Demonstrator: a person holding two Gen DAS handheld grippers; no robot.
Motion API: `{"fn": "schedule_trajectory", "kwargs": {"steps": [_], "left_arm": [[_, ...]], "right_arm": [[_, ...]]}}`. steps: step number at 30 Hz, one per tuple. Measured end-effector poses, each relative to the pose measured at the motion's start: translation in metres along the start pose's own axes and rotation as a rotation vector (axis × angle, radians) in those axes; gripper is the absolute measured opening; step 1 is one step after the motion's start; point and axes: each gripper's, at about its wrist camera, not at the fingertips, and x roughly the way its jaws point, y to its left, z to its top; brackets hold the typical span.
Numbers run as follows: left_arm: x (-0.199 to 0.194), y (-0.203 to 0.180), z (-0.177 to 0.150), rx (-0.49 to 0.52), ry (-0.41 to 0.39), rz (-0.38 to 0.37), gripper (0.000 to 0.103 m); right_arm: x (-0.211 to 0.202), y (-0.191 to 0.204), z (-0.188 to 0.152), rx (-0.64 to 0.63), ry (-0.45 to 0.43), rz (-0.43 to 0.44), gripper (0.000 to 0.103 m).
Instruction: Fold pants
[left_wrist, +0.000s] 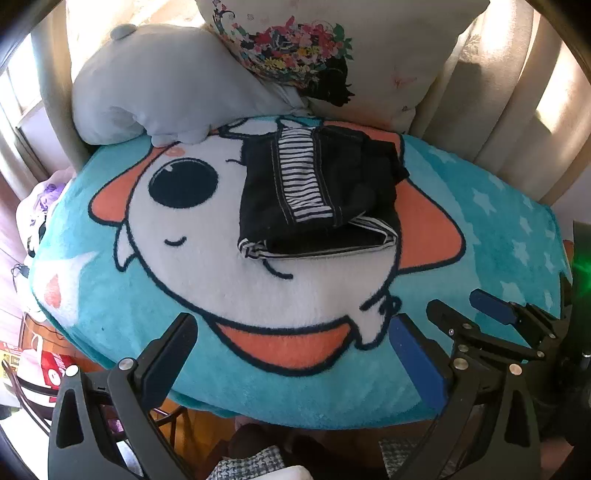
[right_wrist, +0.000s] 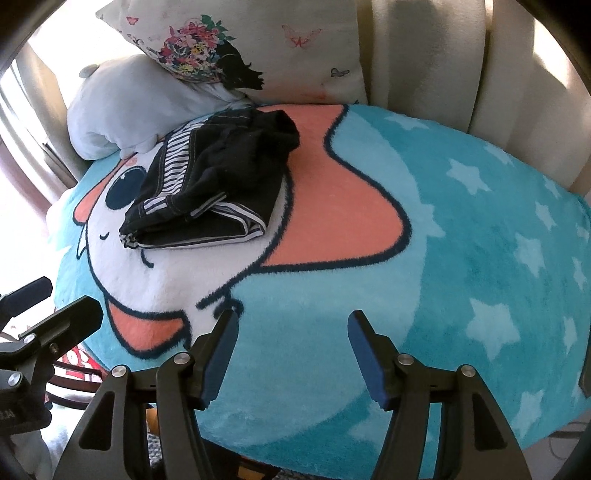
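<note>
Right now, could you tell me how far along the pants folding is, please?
Done: the pants lie folded in a compact stack on the cushion. In hand: nothing; the left tool and right tool are open, short of the pants. Left: perhaps tidying the loose near edge.

- Small black fabric pants with a black-and-white striped side band and white stitching (left_wrist: 317, 192), folded into a compact bundle.
- They lie flat on the turquoise plush cartoon blanket (left_wrist: 498, 229), over the white cartoon face, just beside its big dark eye.
- Layers are stacked, with striped edges peeking out at the near side (right_wrist: 207, 206).
- The far end is bunched and rumpled.
</note>
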Motion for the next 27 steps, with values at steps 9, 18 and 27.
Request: {"fn": "schedule_trajectory", "kwargs": {"steps": [9, 18, 27], "left_arm": [[0.000, 0.000, -0.001, -0.001, -0.002, -0.019, 0.103], [0.004, 0.009, -0.002, -0.028, 0.028, -0.032, 0.103], [0.016, 0.015, -0.003, -0.049, 0.072, -0.057, 0.103]], "right_arm": [[0.000, 0.003, 0.000, 0.000, -0.001, -0.007, 0.069], [0.003, 0.013, -0.002, -0.016, 0.009, -0.005, 0.070], [0.008, 0.020, -0.001, -0.026, 0.022, -0.012, 0.071]]}}
